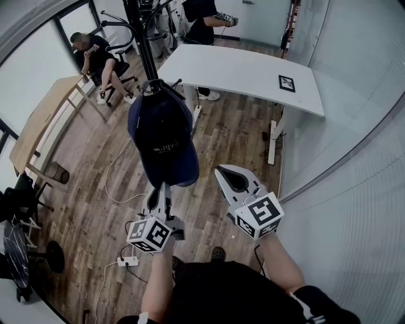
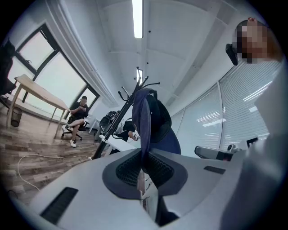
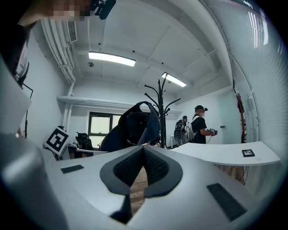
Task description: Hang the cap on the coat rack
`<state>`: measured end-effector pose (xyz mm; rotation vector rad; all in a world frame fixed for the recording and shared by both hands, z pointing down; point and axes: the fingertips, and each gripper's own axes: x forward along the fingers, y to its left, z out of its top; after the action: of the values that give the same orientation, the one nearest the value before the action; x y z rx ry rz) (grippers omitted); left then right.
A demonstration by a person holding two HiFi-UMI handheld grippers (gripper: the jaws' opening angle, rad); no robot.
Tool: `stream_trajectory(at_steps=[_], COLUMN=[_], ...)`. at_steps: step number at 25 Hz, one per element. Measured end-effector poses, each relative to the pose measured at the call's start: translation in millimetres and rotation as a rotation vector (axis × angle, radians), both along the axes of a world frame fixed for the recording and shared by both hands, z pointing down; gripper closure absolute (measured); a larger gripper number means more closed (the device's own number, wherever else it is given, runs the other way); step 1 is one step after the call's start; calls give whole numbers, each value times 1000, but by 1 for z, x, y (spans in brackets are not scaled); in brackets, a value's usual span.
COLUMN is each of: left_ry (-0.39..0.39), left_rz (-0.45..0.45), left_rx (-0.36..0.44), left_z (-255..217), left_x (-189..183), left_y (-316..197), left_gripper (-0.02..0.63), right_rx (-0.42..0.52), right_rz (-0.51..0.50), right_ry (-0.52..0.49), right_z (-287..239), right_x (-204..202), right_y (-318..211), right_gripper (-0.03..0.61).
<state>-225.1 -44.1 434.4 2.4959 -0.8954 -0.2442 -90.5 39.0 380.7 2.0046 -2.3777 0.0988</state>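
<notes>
Your left gripper [image 1: 159, 192] is nearly closed, its pads pinched on the edge of the brim of the dark navy cap [image 1: 163, 133]; in the left gripper view the thin brim runs straight up out of the gap between the jaws. You hold the cap up from below, with its crown hanging brim-down above the gripper. Its top end sits right against the black pole of the coat rack [image 1: 143, 47], level with the rack's lower hooks. The back opening of the cap is up by those hooks, but you cannot tell from any view whether it is looped over one. Your right gripper [image 1: 231, 179] is just to the right of the cap's brim and apart from it. Its jaws are together at the tips with nothing between them, and it points toward the cap and the rack. Behind the rack stands a white table [image 1: 243, 71], with one person standing at its far side [image 1: 202, 19] and another seated in a chair [image 1: 98, 57] by the window. A wooden table [image 1: 44, 114] stands to the left, on the wood-plank floor [image 1: 234, 136].
</notes>
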Motion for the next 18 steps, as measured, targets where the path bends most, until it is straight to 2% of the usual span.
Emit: stream_trajectory(at_steps=[6, 9, 14, 18], left_ry=[-20, -31, -43, -38], left_rz=[12, 17, 21, 19], left_rx=[10, 14, 9, 11], left_z=[-7, -9, -10, -15], left_x=[-1, 12, 24, 17], left_y=[2, 2, 4, 10], left_gripper=[581, 581, 581, 581], right_rx=[-7, 1, 35, 52], right_rz=[21, 27, 48, 25], right_ry=[18, 25, -64, -72], right_z=[-4, -5, -8, -12], right_x=[-6, 2, 16, 3], right_y=[2, 3, 6, 14], right_gripper=[548, 548, 548, 546])
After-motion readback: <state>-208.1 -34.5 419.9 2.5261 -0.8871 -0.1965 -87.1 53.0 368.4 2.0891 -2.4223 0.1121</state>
